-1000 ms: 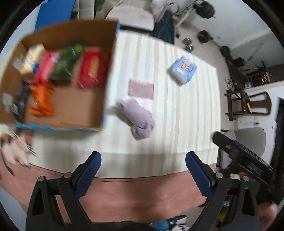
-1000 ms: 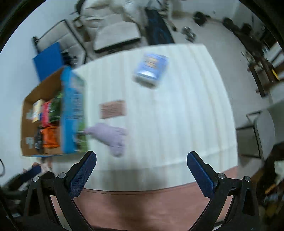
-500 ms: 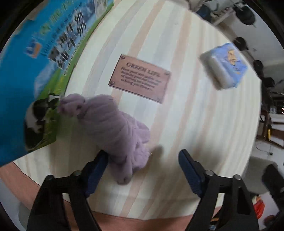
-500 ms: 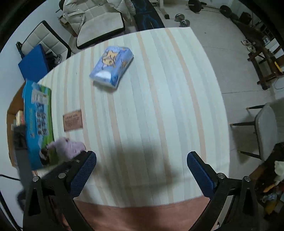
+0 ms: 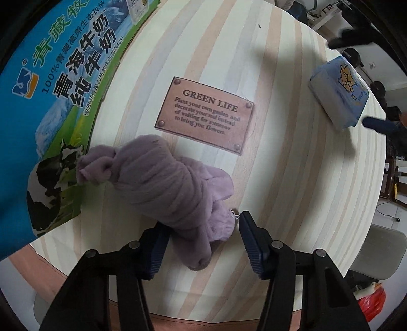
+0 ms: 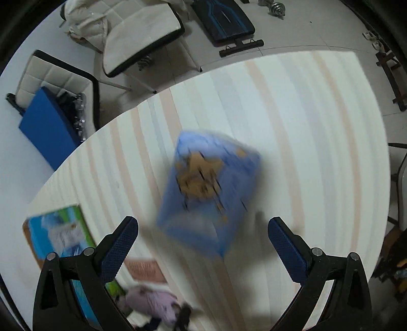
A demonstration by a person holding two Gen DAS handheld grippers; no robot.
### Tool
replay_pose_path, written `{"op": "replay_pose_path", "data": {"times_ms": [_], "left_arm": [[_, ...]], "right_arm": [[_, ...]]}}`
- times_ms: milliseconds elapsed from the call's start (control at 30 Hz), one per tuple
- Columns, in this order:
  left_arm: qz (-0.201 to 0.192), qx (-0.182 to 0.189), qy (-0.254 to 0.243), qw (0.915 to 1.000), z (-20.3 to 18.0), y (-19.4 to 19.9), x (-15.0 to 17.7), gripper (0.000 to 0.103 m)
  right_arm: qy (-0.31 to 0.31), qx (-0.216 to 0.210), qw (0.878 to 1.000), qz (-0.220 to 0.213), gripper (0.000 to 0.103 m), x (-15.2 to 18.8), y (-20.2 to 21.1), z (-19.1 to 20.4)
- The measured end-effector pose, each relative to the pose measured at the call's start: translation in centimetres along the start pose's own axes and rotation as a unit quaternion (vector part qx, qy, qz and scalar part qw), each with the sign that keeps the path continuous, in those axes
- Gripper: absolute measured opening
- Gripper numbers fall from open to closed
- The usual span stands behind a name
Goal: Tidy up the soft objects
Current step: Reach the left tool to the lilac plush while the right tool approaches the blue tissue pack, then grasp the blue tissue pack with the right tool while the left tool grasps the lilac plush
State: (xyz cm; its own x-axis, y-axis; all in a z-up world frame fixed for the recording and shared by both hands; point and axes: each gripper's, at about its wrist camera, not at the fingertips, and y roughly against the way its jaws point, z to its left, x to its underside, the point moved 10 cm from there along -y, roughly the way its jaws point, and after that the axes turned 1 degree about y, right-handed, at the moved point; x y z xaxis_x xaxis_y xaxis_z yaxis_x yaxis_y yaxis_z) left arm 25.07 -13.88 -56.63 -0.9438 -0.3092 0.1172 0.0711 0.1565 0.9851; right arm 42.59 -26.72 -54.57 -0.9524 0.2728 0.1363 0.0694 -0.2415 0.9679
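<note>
The left tongs [image 5: 203,244] point straight down at the striped tabletop [image 5: 292,178], and their jaws are closing around the near end of a rolled lilac cloth [image 5: 168,183]. The cloth lies between the blue pads [image 5: 157,252]; whether the pads already press on it cannot be told. From the tongs the cloth stretches ahead and to the left, and its far knotted end lies against the side of a blue and green carton [image 5: 51,101] printed with a cow. Just ahead of the cloth a brown plaque [image 5: 206,114] reading "GREEN LIFE" is printed on the tabletop. Far ahead to the right sits a blue tissue pack [image 5: 338,94], well apart from the cloth.

The right tongs [image 6: 203,244] stand wide open and hold nothing. The tissue pack [image 6: 208,193], blurred, lies just ahead of them, roughly between the lines of the two fingers. The carton [image 6: 61,234] is to their left, and the lilac cloth [image 6: 152,303] shows low down, beside the left finger. Beyond the tabletop edge are padded chairs [image 6: 142,33] and a weight bench [image 6: 223,20] on the floor.
</note>
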Motion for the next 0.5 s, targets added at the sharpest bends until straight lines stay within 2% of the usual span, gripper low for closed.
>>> {"op": "replay_pose_path", "data": {"times_ms": [167, 200, 267, 333, 400, 500], "left_arm": [[0.01, 0.001, 0.007, 0.9999, 0.2, 0.2, -0.4, 0.052], [0.011, 0.002, 0.009, 0.9999, 0.3, 0.2, -0.5, 0.053], [0.013, 0.005, 0.008, 0.9999, 0.5, 0.4, -0.9, 0.054], [0.02, 0.006, 0.007, 0.9998, 1.2, 0.6, -1.5, 0.054], [0.024, 0.019, 0.018, 0.9994, 1.4, 0.2, -2.7, 0.054], [0.024, 0.026, 0.005, 0.9994, 1.4, 0.4, -3.5, 0.053]], "right_arm": [[0.008, 0.048, 0.999, 0.02, 0.101, -1.5, -2.6, 0.9], [0.01, 0.056, 0.998, 0.024, 0.097, -1.5, -2.9, 0.9], [0.017, 0.066, 0.997, 0.027, 0.079, -1.4, -3.1, 0.8], [0.032, 0.082, 0.996, 0.027, 0.068, -0.9, -2.7, 0.5], [0.047, 0.083, 0.995, 0.04, 0.063, 0.2, -2.7, -0.1], [0.083, 0.1, 0.99, 0.052, 0.06, 2.5, -2.4, -1.5]]}}
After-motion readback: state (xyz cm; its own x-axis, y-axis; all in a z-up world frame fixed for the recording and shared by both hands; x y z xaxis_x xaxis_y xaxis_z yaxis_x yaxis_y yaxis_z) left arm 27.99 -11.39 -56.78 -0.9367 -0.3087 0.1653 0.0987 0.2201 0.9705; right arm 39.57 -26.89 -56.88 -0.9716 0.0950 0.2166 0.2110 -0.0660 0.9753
